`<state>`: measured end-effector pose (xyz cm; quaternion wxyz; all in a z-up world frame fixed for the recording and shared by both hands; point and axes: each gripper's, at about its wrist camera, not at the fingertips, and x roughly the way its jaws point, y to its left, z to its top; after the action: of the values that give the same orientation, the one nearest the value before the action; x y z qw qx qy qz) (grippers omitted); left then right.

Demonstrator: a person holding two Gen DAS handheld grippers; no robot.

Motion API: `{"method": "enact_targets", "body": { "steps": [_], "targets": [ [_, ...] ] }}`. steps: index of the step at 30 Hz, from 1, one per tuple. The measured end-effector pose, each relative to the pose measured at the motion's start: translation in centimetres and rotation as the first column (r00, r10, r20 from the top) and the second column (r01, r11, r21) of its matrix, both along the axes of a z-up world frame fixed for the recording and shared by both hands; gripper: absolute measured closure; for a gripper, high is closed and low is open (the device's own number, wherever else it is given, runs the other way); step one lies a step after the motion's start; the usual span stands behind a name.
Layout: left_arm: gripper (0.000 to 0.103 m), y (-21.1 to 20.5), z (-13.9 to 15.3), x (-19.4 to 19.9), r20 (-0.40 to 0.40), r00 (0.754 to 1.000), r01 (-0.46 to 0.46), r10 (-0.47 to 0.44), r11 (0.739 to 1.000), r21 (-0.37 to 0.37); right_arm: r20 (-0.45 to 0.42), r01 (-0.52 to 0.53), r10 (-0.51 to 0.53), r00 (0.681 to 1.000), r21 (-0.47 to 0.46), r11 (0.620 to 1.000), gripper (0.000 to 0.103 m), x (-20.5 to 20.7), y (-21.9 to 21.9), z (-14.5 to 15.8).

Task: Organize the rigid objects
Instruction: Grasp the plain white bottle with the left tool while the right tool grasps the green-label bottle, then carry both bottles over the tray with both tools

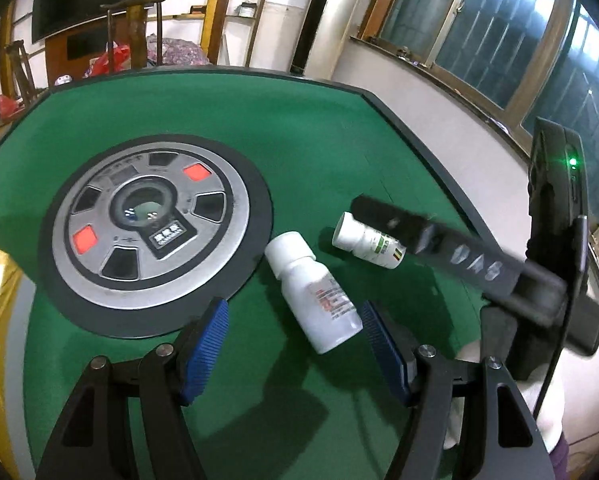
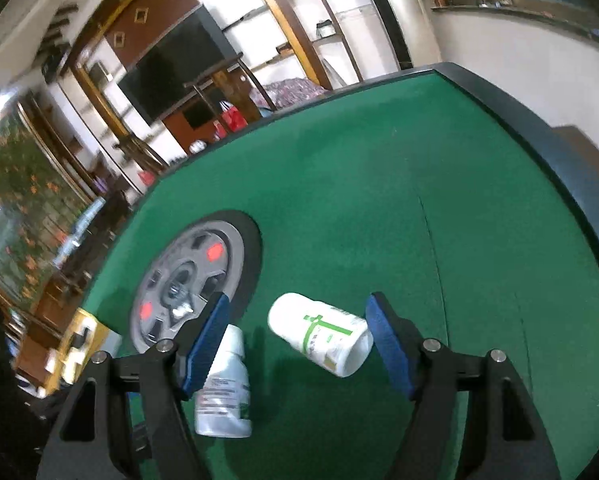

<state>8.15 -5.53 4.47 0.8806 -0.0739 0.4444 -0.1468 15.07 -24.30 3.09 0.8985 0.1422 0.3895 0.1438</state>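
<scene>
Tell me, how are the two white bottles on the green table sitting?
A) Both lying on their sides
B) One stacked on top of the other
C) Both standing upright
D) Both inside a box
A: the larger bottle and the smaller bottle both lie on their sides on the green table, apart from each other.
</scene>
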Motion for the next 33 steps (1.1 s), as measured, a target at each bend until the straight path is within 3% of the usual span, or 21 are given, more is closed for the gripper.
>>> {"method": "enact_targets", "body": {
  "steps": [1,2,6,18,20,22,25,27,33],
  "targets": [
    [0.031,-0.2,-0.3,0.2,-0.006,1.000,-0.001,0.001,1.000,0.005,-0.012,0.006,-0.007,1.000,-0.039,0.999,0.042,0.1,0.4,-0.2],
    [0.031,-0.4,-0.6,0.5,-0.016,1.000,-0.001,0.001,1.000,0.009,-0.028,0.011,-0.013,1.000,-0.076,0.997,0.058,0.2,0.6,-0.4],
    [0.031,-1.0,-1.4,1.2,-0.036,0.999,0.001,-0.001,1.000,0.002,-0.070,0.036,-0.043,0.997,-0.100,0.994,0.058,0.1,0.5,-0.6],
    [0.031,-4.6,-2.9,2.7,0.008,0.998,0.059,-0.061,0.992,0.110,-0.064,0.049,-0.057,0.996,-0.115,0.992,0.056,-0.2,0.1,-0.6],
    [0.054,-4.8,-2.8,2.8,0.020,0.996,0.088,-0.091,0.987,0.133,-0.063,0.048,-0.057,0.996,-0.123,0.991,0.053,0.0,0.2,-0.7],
    [0.059,-4.6,-2.8,2.9,0.011,0.995,0.099,-0.102,0.986,0.134,-0.063,0.035,-0.044,0.997,-0.135,0.990,0.053,0.0,0.7,-0.9],
    [0.064,-3.5,-2.4,2.8,-0.010,0.996,0.095,-0.094,0.990,0.104,-0.077,-0.003,-0.009,0.997,-0.160,0.987,0.053,0.0,1.5,-1.2],
    [0.064,-2.5,-1.9,2.5,-0.011,0.996,0.085,-0.085,0.992,0.093,-0.087,-0.027,0.012,0.996,-0.174,0.984,0.065,-0.1,2.1,-1.3],
    [0.067,0.9,0.8,-0.7,0.010,0.997,0.071,-0.071,0.997,0.025,-0.087,-0.013,0.000,0.996,-0.143,0.990,0.066,-0.4,1.6,-1.1]
  ]
}}
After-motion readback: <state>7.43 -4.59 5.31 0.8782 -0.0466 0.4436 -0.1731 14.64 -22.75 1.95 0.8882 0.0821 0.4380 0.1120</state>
